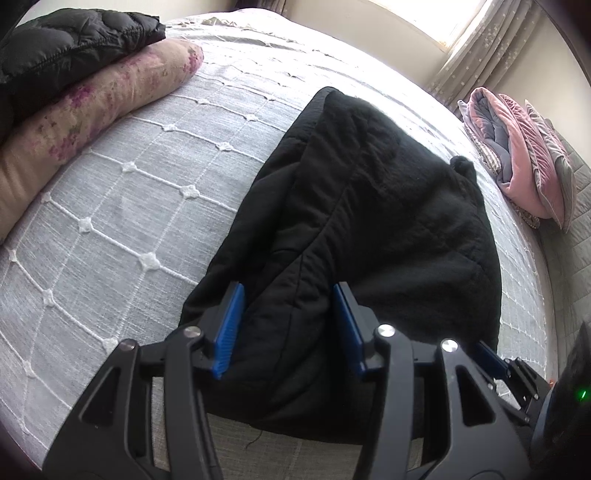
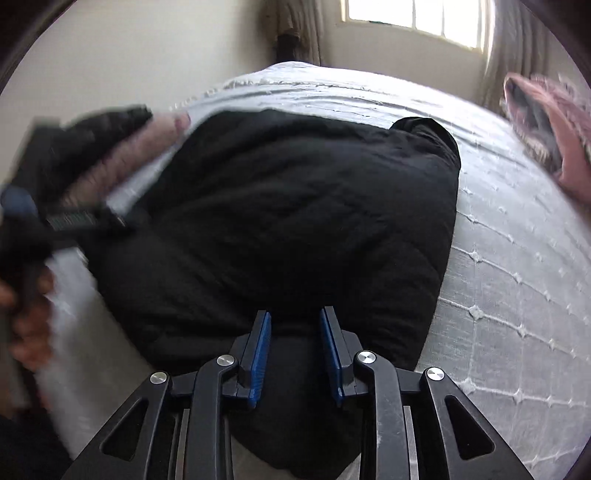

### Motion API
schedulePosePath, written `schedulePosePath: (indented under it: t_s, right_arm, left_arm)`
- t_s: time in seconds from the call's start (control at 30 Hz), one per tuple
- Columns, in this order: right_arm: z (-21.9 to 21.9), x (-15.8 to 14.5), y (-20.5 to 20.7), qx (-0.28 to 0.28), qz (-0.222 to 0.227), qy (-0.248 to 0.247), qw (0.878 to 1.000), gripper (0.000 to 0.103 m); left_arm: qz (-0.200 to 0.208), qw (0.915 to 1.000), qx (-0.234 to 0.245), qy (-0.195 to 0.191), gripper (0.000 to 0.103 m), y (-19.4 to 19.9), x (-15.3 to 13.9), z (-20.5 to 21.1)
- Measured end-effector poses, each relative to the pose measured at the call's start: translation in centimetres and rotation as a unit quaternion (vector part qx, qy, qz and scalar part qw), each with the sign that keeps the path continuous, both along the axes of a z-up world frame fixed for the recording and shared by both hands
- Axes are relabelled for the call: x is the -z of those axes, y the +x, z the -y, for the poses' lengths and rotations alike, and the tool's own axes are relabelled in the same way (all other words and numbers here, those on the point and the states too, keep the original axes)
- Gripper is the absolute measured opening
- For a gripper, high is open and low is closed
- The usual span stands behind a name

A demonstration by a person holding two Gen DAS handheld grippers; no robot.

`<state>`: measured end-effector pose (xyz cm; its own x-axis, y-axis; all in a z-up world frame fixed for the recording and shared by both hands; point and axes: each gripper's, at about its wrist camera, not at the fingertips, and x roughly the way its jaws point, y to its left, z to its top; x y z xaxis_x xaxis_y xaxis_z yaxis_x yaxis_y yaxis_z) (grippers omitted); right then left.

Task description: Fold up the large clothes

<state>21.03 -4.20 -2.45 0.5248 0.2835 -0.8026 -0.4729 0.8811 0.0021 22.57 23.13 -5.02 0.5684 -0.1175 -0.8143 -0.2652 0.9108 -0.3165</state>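
A large black padded garment (image 1: 369,229) lies folded into a long bundle on the grey quilted bed (image 1: 122,206). My left gripper (image 1: 288,325) is open, its blue pads on either side of the garment's near end. In the right wrist view the same black garment (image 2: 295,221) fills the middle of the bed (image 2: 509,295). My right gripper (image 2: 294,354) is open just above the garment's near edge, with cloth between the pads but not pinched. The left gripper (image 2: 66,221) and the hand holding it show blurred at the left.
A floral beige pillow (image 1: 92,110) with a black puffer jacket (image 1: 74,40) on it lies at the far left. A folded pink and grey blanket (image 1: 524,162) sits at the bed's right edge. A window and curtains (image 2: 417,18) stand behind the bed.
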Motion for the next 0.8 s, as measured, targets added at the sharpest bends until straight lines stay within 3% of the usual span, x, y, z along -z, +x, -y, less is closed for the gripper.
schedulePosePath:
  t_s: [0.1, 0.17, 0.27, 0.33, 0.43, 0.53, 0.63, 0.77, 0.8]
  right_arm:
    - [-0.2, -0.7, 0.8, 0.010, -0.013, 0.007, 1.000, 0.028]
    - [1.0, -1.0, 0.7, 0.006, -0.014, 0.039, 0.999, 0.028]
    - [4.0, -2.1, 0.2, 0.011, -0.020, 0.109, 0.994, 0.031]
    - [5.1, -3.2, 0.4, 0.033, -0.026, 0.140, 0.989, 0.045]
    - [7.1, -4.1, 1.0, 0.072, -0.017, 0.177, 0.981, 0.060]
    - [9.3, -2.6, 2.3, 0.104, -0.066, 0.239, 0.963, 0.062]
    - [10.7, -1.1, 2.9, 0.129, -0.110, 0.281, 0.945, 0.062]
    - [11.5, 0.1, 3.6, 0.131, -0.145, 0.322, 0.926, 0.062]
    - [11.4, 0.4, 3.6, 0.130, -0.153, 0.328, 0.923, 0.067]
  left_arm:
    - [0.016, 0.9990, -0.003, -0.041, 0.052, -1.0, -1.2, -1.6]
    - [0.053, 0.9961, -0.021, -0.067, 0.052, -2.2, -2.4, -3.2]
    - [0.088, 0.9927, -0.072, -0.040, 0.052, -3.2, -3.6, -5.4]
    - [0.079, 0.9933, -0.067, -0.052, 0.052, -2.9, -3.1, -5.8]
    - [0.052, 0.9938, -0.022, -0.096, 0.056, -1.7, -1.6, -5.4]
    - [0.029, 0.9960, -0.024, -0.081, 0.072, -1.4, -0.8, -4.7]
    - [0.024, 0.9953, -0.025, -0.090, 0.074, -1.3, -0.5, -4.5]
    - [0.008, 0.9961, -0.010, -0.087, 0.085, -1.0, 0.3, -4.2]
    - [0.002, 0.9964, -0.007, -0.085, 0.085, -0.9, 0.6, -4.1]
